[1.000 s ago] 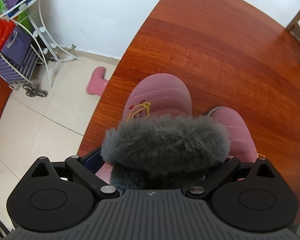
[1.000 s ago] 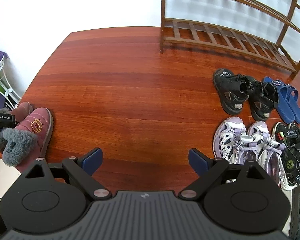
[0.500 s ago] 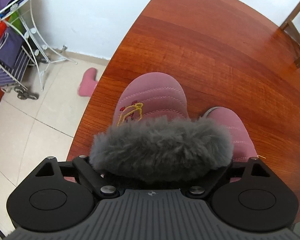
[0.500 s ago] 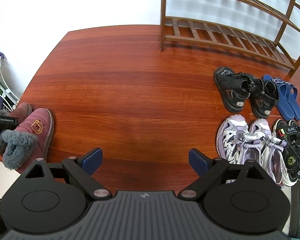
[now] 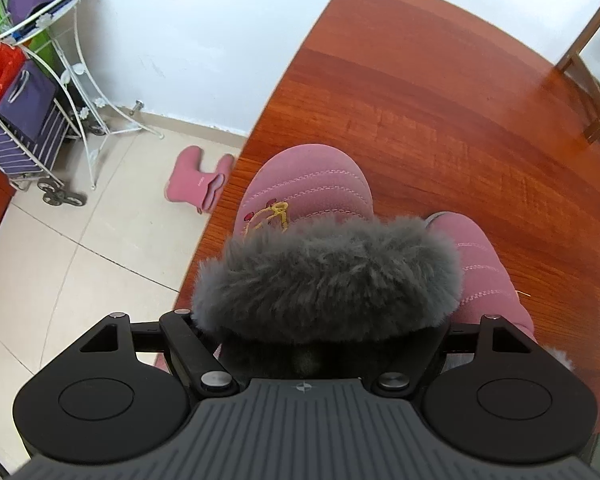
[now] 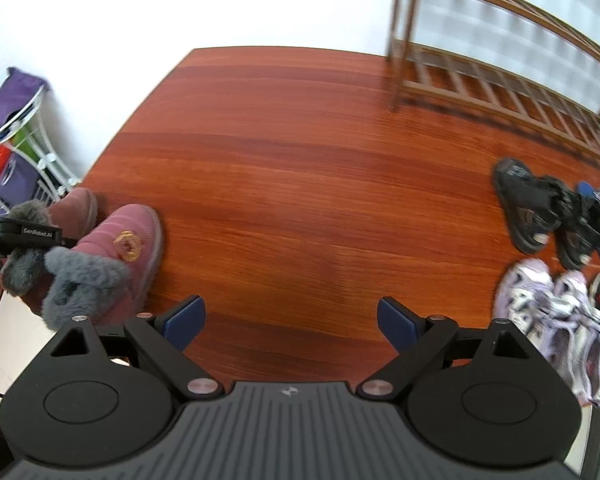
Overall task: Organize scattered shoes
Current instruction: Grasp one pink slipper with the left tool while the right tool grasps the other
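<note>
Pink, grey-furred boot (image 5: 308,196) sits at the wood platform's (image 5: 440,100) left edge, its cuff clamped between the left gripper's (image 5: 324,320) fingers — its twin (image 5: 480,264) just beside; right gripper (image 6: 291,320) hangs spread wide, empty.

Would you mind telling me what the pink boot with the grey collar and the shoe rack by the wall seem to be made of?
The pink boot looks like soft, matte quilted fabric or suede: stitched ridges cross the toe and nothing shines. Its grey collar is fluffy, probably faux fur. The shoe rack seems to be varnished wood or bamboo, judging by its brown slats and square posts, though that view is blurred.
</note>
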Motion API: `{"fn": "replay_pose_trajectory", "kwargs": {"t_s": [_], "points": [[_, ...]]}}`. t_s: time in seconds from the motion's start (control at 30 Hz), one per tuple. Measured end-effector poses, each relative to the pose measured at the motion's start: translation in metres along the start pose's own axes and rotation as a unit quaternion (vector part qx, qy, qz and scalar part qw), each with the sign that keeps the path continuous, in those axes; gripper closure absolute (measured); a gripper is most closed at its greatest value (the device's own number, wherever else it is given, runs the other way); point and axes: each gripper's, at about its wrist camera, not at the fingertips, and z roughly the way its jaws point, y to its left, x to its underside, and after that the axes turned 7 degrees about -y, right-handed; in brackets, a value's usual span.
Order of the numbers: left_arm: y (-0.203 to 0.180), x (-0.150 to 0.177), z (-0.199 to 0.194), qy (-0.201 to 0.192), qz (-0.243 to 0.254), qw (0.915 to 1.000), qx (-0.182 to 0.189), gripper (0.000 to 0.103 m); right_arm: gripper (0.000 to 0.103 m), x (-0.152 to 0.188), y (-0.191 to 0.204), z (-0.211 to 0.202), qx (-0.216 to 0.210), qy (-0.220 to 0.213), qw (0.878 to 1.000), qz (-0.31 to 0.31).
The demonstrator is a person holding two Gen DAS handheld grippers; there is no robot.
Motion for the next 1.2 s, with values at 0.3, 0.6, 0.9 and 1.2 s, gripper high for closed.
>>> {"fn": "replay_pose_trajectory", "kwargs": {"t_s": [0.3, 0.6, 0.9, 1.2], "points": [[0.016, 0.002, -0.04, -0.021, 0.015, 0.9997, 0.001, 0.026, 0.008, -0.007, 0.064, 0.018, -0.049, 0.003, 0.998, -0.029], [0.034, 0.006, -0.065, -0.028, 0.02, 0.9994, 0.007, 0.026, 0.008, -0.003, 0.125, 0.046, -0.081, 0.006, 0.996, -0.03], [0.044, 0.014, -0.081, -0.037, 0.008, 0.9992, 0.014, 0.026, 0.007, 0.0, 0.164, 0.073, -0.083, 0.022, 0.996, -0.017], [0.048, 0.021, -0.089, -0.038, 0.002, 0.9991, 0.021, 0.026, 0.007, 0.006, 0.174, 0.116, -0.055, 0.044, 0.997, 0.014]]}}
